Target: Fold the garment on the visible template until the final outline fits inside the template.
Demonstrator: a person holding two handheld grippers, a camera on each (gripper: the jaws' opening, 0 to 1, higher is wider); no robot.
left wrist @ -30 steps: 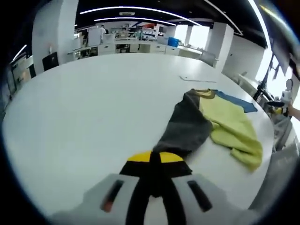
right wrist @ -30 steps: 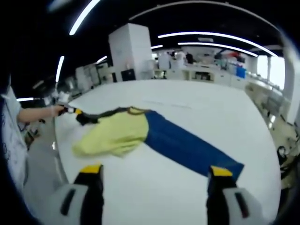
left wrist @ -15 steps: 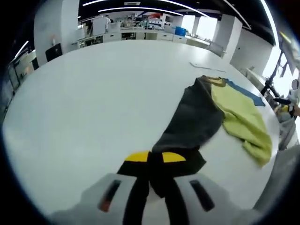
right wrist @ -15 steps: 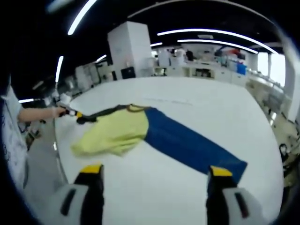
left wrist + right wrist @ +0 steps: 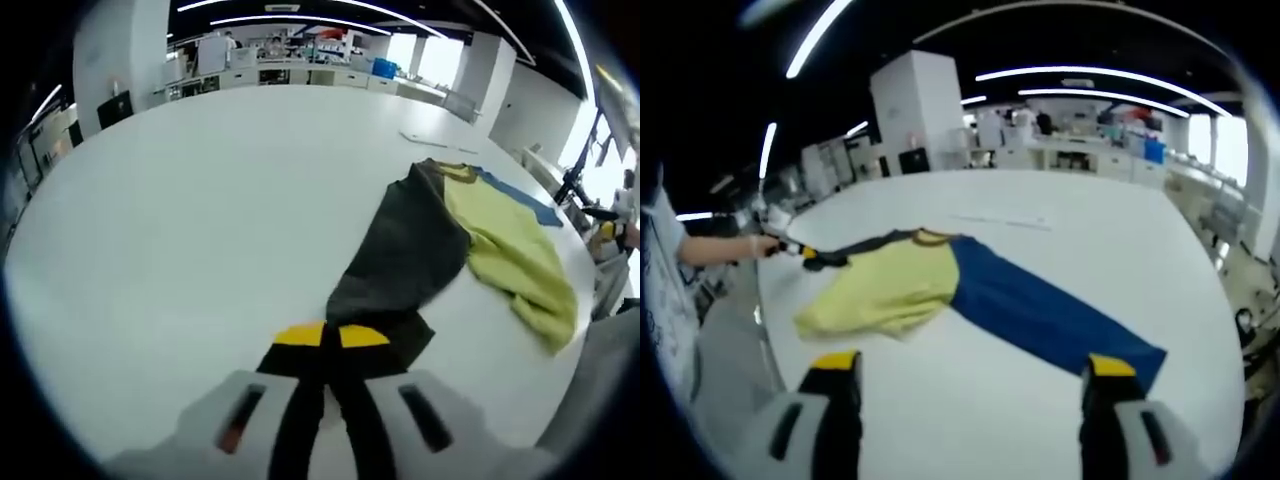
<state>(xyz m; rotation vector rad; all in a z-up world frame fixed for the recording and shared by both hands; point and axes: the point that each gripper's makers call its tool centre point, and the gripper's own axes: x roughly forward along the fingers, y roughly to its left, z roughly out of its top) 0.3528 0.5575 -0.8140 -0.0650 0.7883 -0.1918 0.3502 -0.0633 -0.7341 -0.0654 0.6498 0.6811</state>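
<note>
The garment lies spread on the white table (image 5: 200, 200): a yellow body (image 5: 890, 285), a long blue sleeve (image 5: 1040, 312) and a dark grey sleeve (image 5: 405, 255). My left gripper (image 5: 331, 336) is shut on the cuff of the grey sleeve, which stretches away from it to the yellow body (image 5: 510, 260). In the right gripper view the left gripper (image 5: 808, 256) sits at the table's left edge, held by a hand (image 5: 735, 247). My right gripper (image 5: 972, 366) is open and holds nothing. The blue sleeve's end lies just beyond its right jaw.
A faint thin line (image 5: 995, 221) marks the table beyond the collar. The table edge (image 5: 760, 320) runs close on the left, with floor below. Desks and shelves (image 5: 280, 75) stand far behind the table. A person (image 5: 622, 215) shows past the far edge.
The left gripper, still shut on the grey cuff, has shifted a little and the grey sleeve now lies flatter and straighter. The right gripper has stayed open in nearly the same place.
</note>
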